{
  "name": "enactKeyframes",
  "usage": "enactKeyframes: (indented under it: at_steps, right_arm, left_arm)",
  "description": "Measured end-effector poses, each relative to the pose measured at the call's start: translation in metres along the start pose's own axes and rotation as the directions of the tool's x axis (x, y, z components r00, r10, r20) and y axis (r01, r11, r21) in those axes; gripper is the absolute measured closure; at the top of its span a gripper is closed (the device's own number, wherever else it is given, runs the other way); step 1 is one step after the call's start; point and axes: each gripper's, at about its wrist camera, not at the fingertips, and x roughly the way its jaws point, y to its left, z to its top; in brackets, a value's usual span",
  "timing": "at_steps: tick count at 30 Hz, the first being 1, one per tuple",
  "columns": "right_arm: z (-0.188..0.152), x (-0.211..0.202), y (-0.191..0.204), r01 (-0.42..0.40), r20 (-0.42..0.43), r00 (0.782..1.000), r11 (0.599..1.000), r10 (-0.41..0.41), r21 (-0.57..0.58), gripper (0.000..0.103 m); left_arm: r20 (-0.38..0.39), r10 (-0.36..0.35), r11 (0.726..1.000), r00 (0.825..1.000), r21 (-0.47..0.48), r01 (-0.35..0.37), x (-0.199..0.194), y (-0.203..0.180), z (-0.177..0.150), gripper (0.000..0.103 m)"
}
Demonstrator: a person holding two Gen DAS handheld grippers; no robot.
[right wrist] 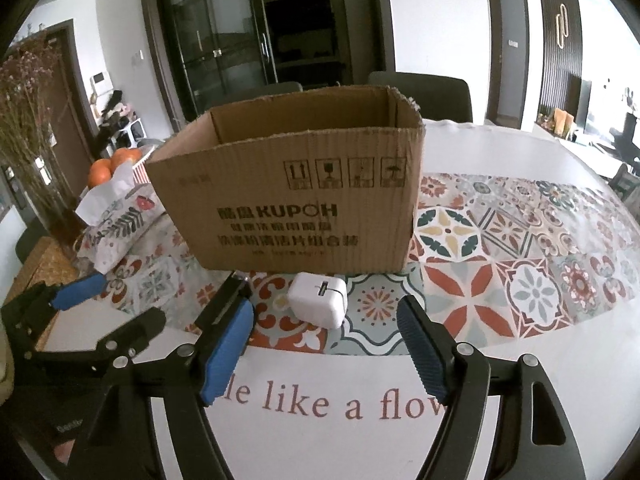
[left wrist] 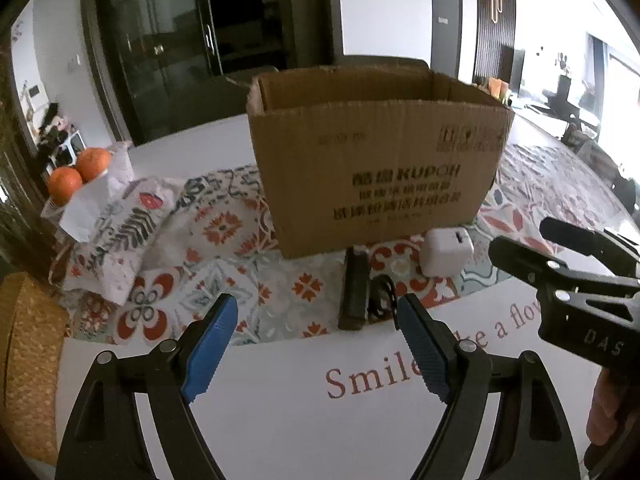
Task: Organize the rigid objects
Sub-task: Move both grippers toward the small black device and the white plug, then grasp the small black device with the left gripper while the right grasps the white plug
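An open cardboard box (left wrist: pixel 376 168) stands on the patterned table mat; it also shows in the right wrist view (right wrist: pixel 292 200). In front of it lie a white cube charger (left wrist: pixel 447 253) (right wrist: pixel 318 300), a black rectangular bar (left wrist: pixel 354 294) and a small black clip-like object (left wrist: pixel 382 298). My left gripper (left wrist: pixel 316 322) is open and empty, just short of the black bar. My right gripper (right wrist: pixel 326 326) is open and empty, just short of the white charger. The right gripper shows at the right edge of the left wrist view (left wrist: pixel 568 256).
A floral tissue pack (left wrist: pixel 120 232) and two oranges (left wrist: pixel 78 174) sit at the left. A woven mat (left wrist: pixel 28 360) lies at the near left. The white tablecloth (right wrist: pixel 320 432) carries printed words. Chairs stand behind the box.
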Motion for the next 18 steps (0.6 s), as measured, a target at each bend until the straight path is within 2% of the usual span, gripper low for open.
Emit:
enactKeyframes:
  at_steps: [18]
  right_arm:
    - [-0.006,0.044,-0.009,-0.062,-0.089,0.994,0.997,0.066,0.042,0.028]
  left_arm:
    - [-0.091,-0.111,0.994,0.99,-0.012,0.11,0.04,-0.01,-0.005,0.021]
